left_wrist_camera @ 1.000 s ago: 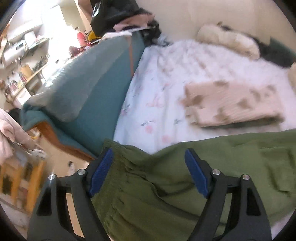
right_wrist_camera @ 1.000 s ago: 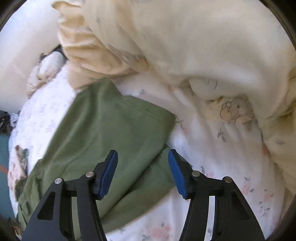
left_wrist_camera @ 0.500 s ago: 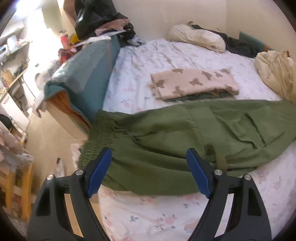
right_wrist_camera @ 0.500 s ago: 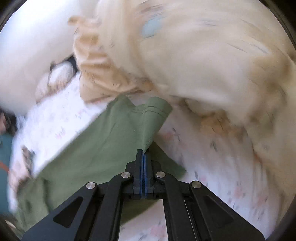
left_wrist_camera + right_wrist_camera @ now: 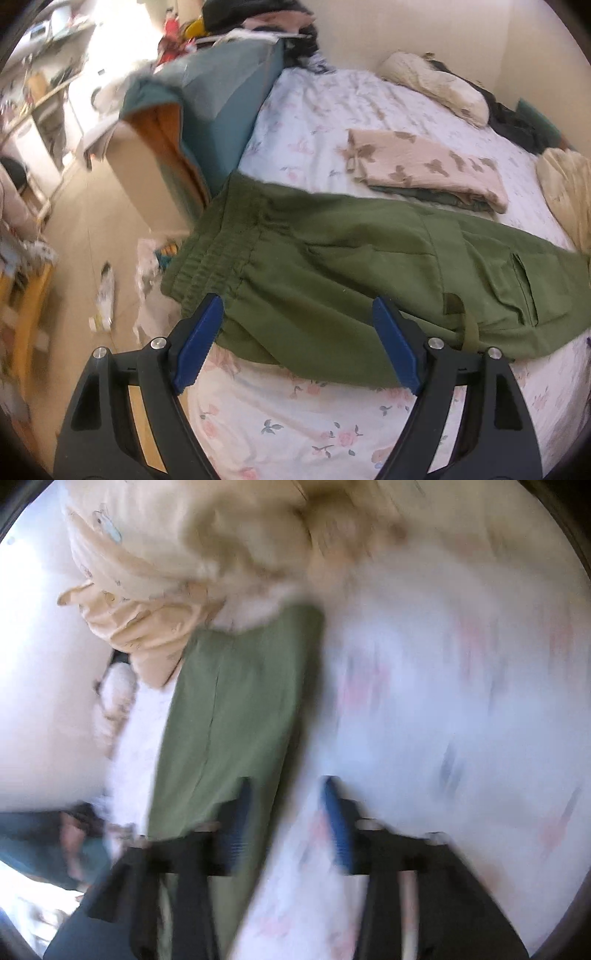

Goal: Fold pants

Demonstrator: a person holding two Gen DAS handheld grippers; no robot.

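Olive green pants (image 5: 362, 266) lie stretched across the floral bed sheet (image 5: 295, 417), the elastic waistband (image 5: 214, 251) hanging over the bed's left edge. My left gripper (image 5: 295, 350) is open and empty, just in front of the pants near the waist. In the blurred right wrist view the pant leg (image 5: 236, 716) runs up to a cream duvet (image 5: 207, 554). My right gripper (image 5: 288, 827) is open, its left finger over the leg's edge, nothing held.
A folded beige patterned garment (image 5: 424, 166) lies on the bed behind the pants. A pillow (image 5: 432, 85) and dark clothes lie at the back. A teal cushioned block (image 5: 221, 99) stands left of the bed. The floor (image 5: 92, 236) at left is cluttered.
My right gripper was shut on the pant leg end half a second ago; it has opened and let go, and is moving fast. My left gripper has pulled back a little from the pants.
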